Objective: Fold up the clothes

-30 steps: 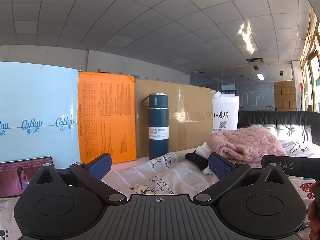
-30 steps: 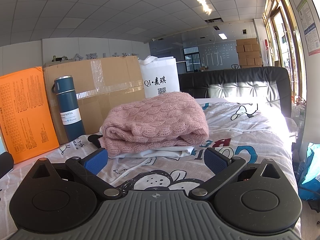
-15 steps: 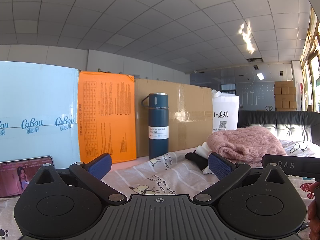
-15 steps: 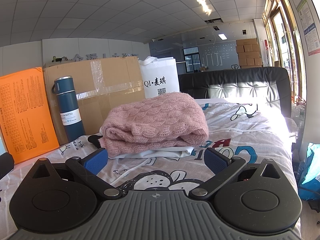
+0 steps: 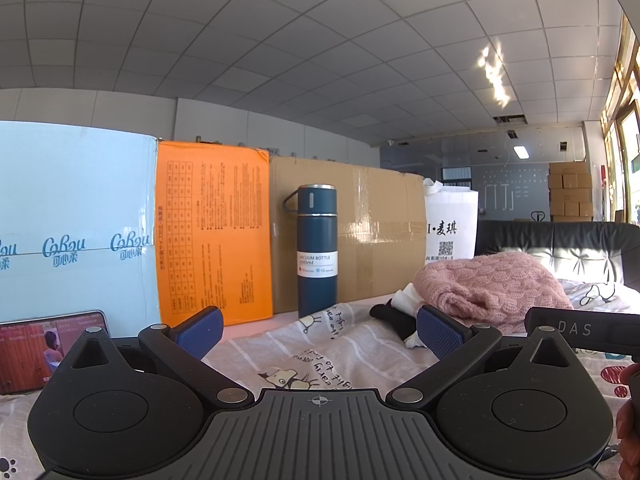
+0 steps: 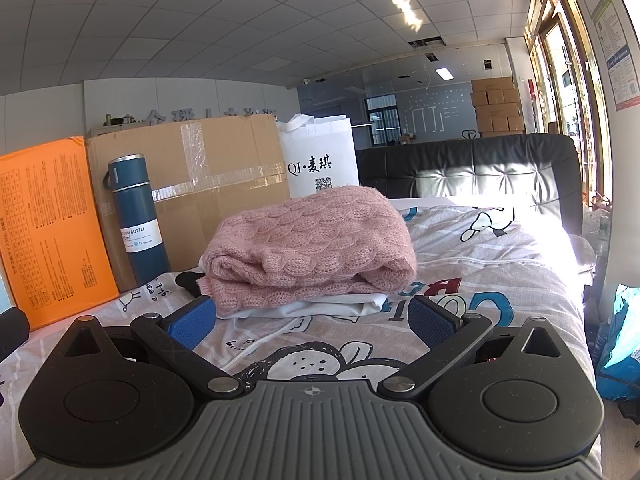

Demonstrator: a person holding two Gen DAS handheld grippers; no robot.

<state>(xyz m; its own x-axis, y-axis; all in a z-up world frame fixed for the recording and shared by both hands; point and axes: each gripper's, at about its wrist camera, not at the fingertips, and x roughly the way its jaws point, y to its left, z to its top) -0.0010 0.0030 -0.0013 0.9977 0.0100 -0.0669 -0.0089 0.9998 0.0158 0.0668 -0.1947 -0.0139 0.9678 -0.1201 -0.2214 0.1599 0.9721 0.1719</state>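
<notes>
A folded pink knit sweater (image 6: 312, 244) lies on top of a folded white garment (image 6: 320, 307) on the cartoon-print bed sheet (image 6: 500, 272). A black garment (image 5: 394, 316) pokes out at the pile's left side. My right gripper (image 6: 310, 320) hovers just in front of the pile, open, nothing between its blue pads. My left gripper (image 5: 318, 330) is open too, held above the sheet to the left of the pile; the pink sweater (image 5: 492, 288) is off to its right. The right tool's black body (image 5: 580, 328) shows at that view's right edge.
A dark blue vacuum bottle (image 5: 317, 250) stands at the back against a cardboard box (image 5: 380, 236), beside an orange panel (image 5: 212, 232), a light blue box (image 5: 76, 220) and a white bag (image 6: 320, 160). A phone (image 5: 52, 350) leans at left. A black headboard (image 6: 496, 172) is behind.
</notes>
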